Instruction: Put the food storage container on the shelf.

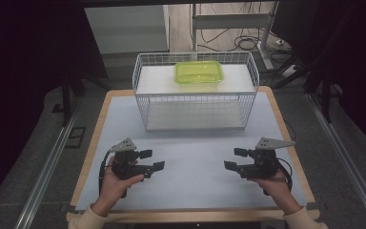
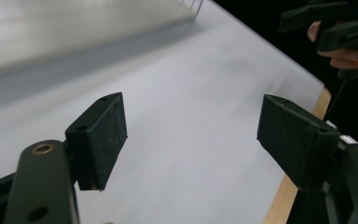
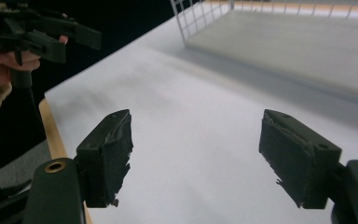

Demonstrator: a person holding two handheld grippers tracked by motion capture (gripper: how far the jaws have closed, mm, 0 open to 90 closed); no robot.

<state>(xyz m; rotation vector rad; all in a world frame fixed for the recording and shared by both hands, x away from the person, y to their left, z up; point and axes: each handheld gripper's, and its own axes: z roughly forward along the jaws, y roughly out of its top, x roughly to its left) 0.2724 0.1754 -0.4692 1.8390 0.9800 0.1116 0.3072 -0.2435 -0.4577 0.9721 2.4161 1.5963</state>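
My left gripper sits low over the near left part of the table, jaws pointing inward toward the middle and standing wide apart with nothing between them. In the left gripper view its two black pads frame only bare pale mat. My right gripper mirrors it on the near right side, jaws also spread wide and empty, pointing back toward the left one; in the right gripper view one pad looks frayed along its edge (the foam facing is torn at the bottom). Each gripper carries its grey three-cornered plate on top, and each shows small in the far corner of the other's view, held in my hand.

Between the two grippers lies the open stretch of grey mat that covers the wooden table. Beyond it, at the far middle of the table and well apart from both grippers, stands a white wire basket. Over its far part lies a flat white surface, and on that rests a lime-green lidded container, lying flat.
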